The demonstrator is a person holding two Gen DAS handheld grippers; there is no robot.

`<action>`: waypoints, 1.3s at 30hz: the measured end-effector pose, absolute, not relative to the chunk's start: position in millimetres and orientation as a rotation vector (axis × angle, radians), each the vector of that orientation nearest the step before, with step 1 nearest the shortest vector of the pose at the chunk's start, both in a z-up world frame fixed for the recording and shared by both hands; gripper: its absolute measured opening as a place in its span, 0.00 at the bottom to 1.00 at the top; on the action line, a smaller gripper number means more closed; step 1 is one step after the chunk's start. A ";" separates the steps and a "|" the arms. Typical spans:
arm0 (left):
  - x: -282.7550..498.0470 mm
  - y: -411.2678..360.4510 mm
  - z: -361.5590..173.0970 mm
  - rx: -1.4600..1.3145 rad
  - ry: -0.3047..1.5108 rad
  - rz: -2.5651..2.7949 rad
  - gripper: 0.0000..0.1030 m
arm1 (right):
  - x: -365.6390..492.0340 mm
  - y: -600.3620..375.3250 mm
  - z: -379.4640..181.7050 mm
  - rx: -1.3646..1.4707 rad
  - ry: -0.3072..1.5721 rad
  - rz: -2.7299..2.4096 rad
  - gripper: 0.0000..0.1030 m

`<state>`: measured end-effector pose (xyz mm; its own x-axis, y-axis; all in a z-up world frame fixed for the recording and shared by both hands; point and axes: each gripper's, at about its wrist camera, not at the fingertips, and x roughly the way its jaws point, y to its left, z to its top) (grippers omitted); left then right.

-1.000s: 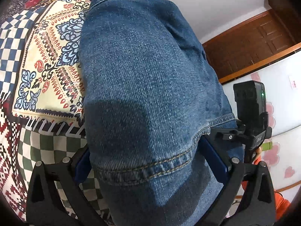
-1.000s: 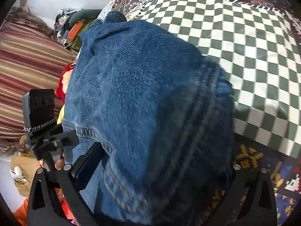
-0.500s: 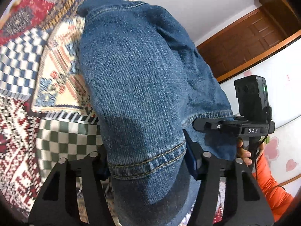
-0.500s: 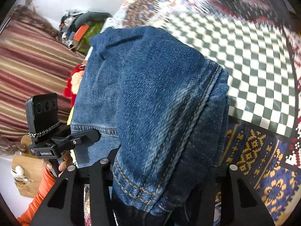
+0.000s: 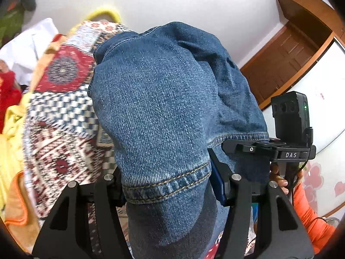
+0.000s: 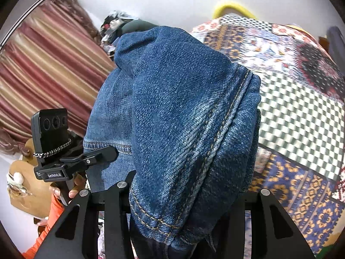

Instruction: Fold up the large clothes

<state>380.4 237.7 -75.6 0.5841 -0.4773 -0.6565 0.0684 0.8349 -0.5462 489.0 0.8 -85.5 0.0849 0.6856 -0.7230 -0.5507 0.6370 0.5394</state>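
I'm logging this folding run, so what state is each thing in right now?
Blue denim jeans: bunched, lifted, hems clamped at both ends.
Left gripper: shut on a stitched hem.
Right gripper: shut on a seamed hem.
Patchwork patterned bedspread: spread flat beneath the jeans.
Striped red curtain: hanging drawn.

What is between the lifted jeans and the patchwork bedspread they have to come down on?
Nothing visible. The jeans hang clamped in the left gripper and the right gripper, and the bedspread beyond them looks bare. The patch directly under the denim is hidden.
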 end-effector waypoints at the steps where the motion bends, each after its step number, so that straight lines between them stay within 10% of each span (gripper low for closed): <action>1: 375.5 245.6 -76.0 -0.505 0.901 -0.324 0.58 | 481.6 8.8 -88.8 0.131 1.165 0.933 0.41; 23: 317.8 345.8 -269.8 -0.771 1.113 -0.176 0.68 | 469.7 153.8 -241.4 -0.045 1.483 0.930 0.47; 29: 297.2 338.2 -255.1 -0.625 1.094 -0.096 0.73 | 467.7 130.4 -243.0 -0.092 1.461 0.916 0.67; 39: 263.7 326.3 -182.7 -0.343 1.000 0.083 0.73 | 463.6 77.9 -195.7 -0.183 1.279 0.871 0.67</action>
<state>263.7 326.3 -182.7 0.5422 -0.0882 -0.8356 -0.2241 0.9432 -0.2450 463.6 77.9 -195.7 0.0261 0.4634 -0.8858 -0.6538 0.6782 0.3355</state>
